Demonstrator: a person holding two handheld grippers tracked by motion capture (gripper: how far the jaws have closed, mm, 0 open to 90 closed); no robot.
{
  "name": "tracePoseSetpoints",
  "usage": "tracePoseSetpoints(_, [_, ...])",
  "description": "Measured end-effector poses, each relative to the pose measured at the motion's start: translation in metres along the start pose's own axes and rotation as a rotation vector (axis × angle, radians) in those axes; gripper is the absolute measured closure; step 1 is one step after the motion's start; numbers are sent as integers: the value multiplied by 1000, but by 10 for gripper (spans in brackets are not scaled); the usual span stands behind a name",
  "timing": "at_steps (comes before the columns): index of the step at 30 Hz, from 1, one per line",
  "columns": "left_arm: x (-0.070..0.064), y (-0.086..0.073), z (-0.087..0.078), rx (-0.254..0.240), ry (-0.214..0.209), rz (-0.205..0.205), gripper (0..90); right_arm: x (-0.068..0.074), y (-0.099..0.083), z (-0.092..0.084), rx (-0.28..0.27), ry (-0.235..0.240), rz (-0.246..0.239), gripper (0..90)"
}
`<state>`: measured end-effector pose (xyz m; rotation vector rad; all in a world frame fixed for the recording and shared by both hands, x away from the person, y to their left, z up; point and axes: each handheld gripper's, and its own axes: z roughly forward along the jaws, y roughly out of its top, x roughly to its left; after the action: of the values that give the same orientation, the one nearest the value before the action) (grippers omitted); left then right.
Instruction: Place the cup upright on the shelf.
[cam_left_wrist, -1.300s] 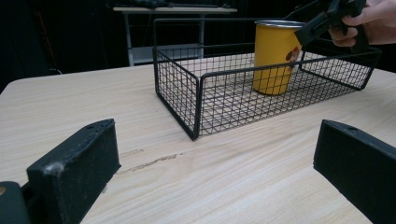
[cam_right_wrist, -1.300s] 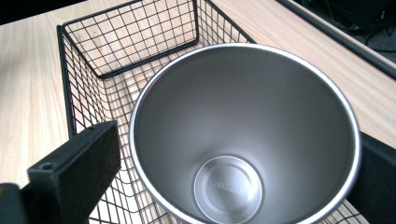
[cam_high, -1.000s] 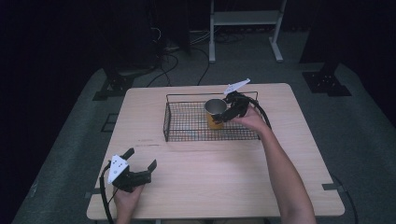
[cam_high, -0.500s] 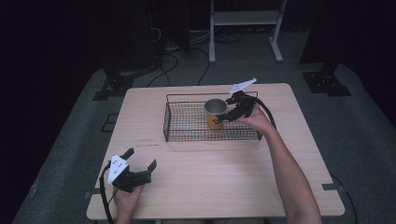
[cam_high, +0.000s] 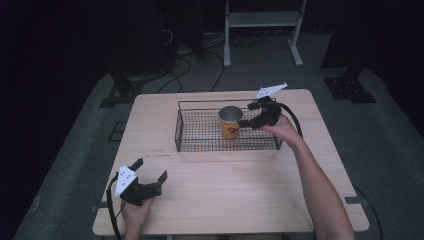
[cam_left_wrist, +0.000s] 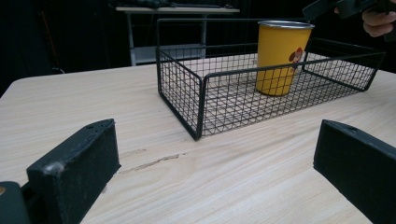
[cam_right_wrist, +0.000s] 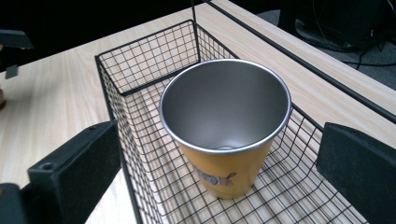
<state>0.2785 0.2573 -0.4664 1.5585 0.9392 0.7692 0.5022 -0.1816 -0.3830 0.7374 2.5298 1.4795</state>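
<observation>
right claw (cam_high: 248, 116) hangs wide open beside a yellow cup (cam_high: 230, 122) standing upright in a wire basket (cam_high: 200, 142); left claw (cam_high: 150, 175) rests open on the desk (cam_high: 225, 190).

Dim room, dark surroundings, evenly lit table (cam_high: 240, 195), soft shadows, slightly grainy, close jaws blurred

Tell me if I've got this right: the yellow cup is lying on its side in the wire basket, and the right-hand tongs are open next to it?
Not quite. The yellow cup stands upright in the wire basket, mouth up, not on its side. The right gripper view shows its round rim and empty steel inside. The rest holds: the right tongs are open next to it.
</observation>
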Motion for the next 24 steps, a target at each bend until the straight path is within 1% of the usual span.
tracePoseSetpoints(3, [0, 0, 0, 4, 1, 7, 0, 3, -1, -8, -17, 10, -2, 0])
tracePoseSetpoints(5, [-1, 0, 0, 6, 1, 8, 0, 3, -1, -9, -17, 14, -1, 0])
tracePoseSetpoints(6, [-1, 0, 0, 6, 1, 9, 0, 5, -2, -12, -21, 17, -6, 0])
tracePoseSetpoints(13, [-2, 0, 0, 4, -4, 11, 0, 11, -8, -22, -45, 18, -11, 0])
tracePoseSetpoints(18, [-2, 0, 0, 3, -4, 12, 0, 13, -10, -28, -23, 34, -5, 0])
tracePoseSetpoints(24, [-2, 0, 0, 5, -4, 13, 0, 19, -7, -35, -34, 41, -16, 0])
